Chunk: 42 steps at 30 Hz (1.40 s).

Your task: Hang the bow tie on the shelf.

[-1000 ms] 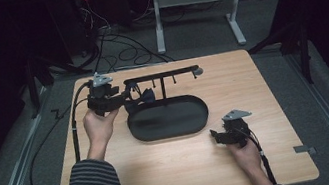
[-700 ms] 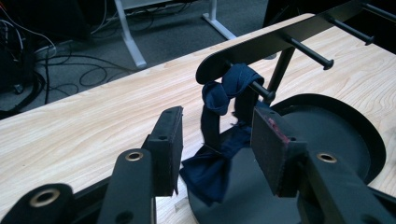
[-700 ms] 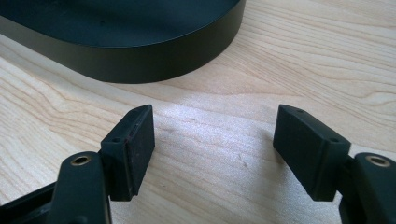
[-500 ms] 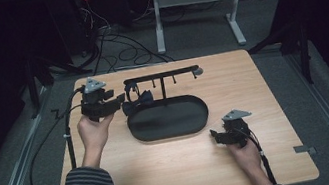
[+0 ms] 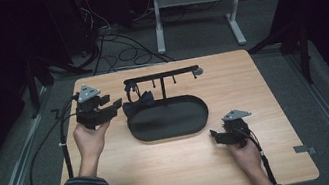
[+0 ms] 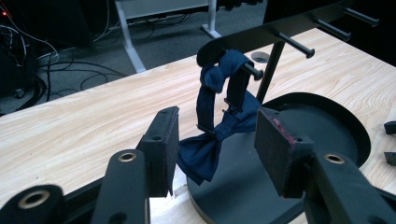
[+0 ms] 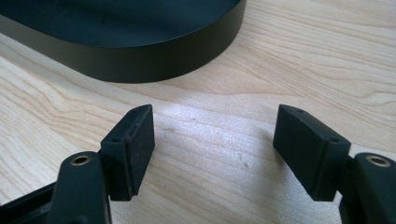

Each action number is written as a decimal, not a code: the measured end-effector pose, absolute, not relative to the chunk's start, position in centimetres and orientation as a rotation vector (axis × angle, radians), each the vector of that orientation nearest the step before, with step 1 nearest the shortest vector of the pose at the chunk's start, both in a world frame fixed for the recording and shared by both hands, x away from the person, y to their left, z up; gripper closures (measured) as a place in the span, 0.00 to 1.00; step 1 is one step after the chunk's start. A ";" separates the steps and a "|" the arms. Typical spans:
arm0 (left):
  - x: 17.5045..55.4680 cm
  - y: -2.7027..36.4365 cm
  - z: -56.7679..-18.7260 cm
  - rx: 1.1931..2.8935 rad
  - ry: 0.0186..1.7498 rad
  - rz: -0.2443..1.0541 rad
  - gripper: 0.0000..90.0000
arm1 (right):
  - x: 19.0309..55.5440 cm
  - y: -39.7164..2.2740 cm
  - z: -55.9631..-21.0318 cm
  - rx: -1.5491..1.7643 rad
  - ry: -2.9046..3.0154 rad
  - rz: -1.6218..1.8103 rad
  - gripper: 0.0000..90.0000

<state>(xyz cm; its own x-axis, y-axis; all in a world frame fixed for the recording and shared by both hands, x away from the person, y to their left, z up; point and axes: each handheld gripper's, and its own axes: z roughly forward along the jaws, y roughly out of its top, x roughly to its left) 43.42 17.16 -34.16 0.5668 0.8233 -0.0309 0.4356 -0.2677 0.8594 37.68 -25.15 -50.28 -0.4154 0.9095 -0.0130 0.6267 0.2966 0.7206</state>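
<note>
A navy bow tie (image 5: 137,105) hangs by its strap from the leftmost peg of a black rack (image 5: 161,77), which stands on an oval black base (image 5: 172,121). My left gripper (image 5: 115,106) is held just left of it. Its jaws are open and have just been opening. In the left gripper view the bow tie (image 6: 203,151) dangles just past the pads (image 6: 164,140), touching neither. My left gripper (image 6: 217,123) points at the strap over the peg (image 6: 254,71). My right gripper (image 5: 216,137) rests open on the table by the base's right end, with bare wood between its jaws (image 7: 215,126).
The rack's bar carries several more bare pegs (image 6: 299,46). The wooden table (image 5: 132,184) has a round grommet (image 5: 198,71) behind the rack and a small metal bracket (image 5: 304,150) near its right front edge. Cables (image 5: 107,36) and a desk frame (image 5: 193,1) lie beyond.
My left gripper has drawn back to the left and toward the person, away from the rack, with its jaws spreading. The bow tie stays hanging on the peg. The right hand has kept still.
</note>
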 end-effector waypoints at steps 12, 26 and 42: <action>41.7 18.6 -34.6 1.856 1.035 0.529 0.55 | 37.7 -25.1 -50.3 1.369 2.151 0.903 0.34; 39.5 19.4 -34.4 1.831 1.018 0.550 0.55 | 37.7 -25.1 -50.3 1.365 2.155 0.903 0.34; 38.2 20.2 -35.3 1.788 1.009 0.535 0.55 | 37.6 -25.0 -50.3 1.369 2.154 0.905 0.34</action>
